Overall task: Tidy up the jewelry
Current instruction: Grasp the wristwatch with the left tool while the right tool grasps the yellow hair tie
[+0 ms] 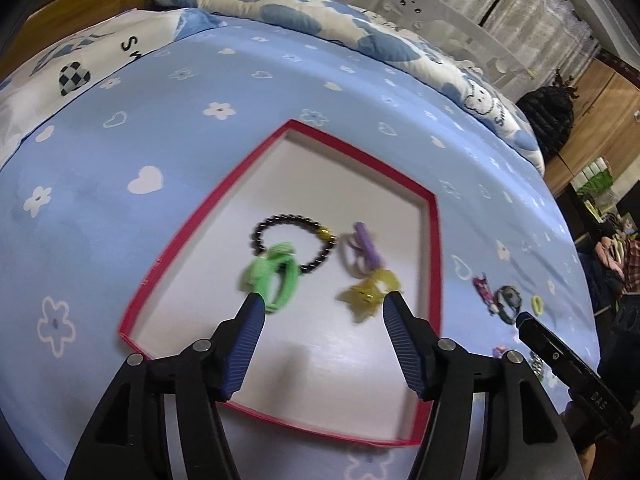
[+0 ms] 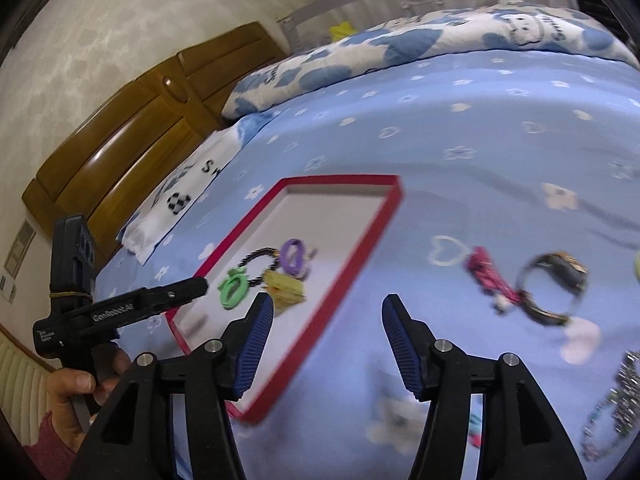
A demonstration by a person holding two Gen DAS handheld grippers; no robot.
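Four trinkets in red tray [image 1: 428,248], under open left hand-held gripper [image 1: 322,304]

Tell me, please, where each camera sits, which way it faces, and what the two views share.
Left wrist: on the left gripper, looking down into the red tray; right gripper enters at right.
Right wrist: on the right gripper, over the tray's edge and blue sheet; left gripper and hand show.
Shared: tray, green ring, bead bracelet, watch.

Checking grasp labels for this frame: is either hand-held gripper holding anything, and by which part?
Nothing is held. The left hand-held gripper is open above the red tray; the right hand-held gripper is open over the tray's edge and the bedsheet.
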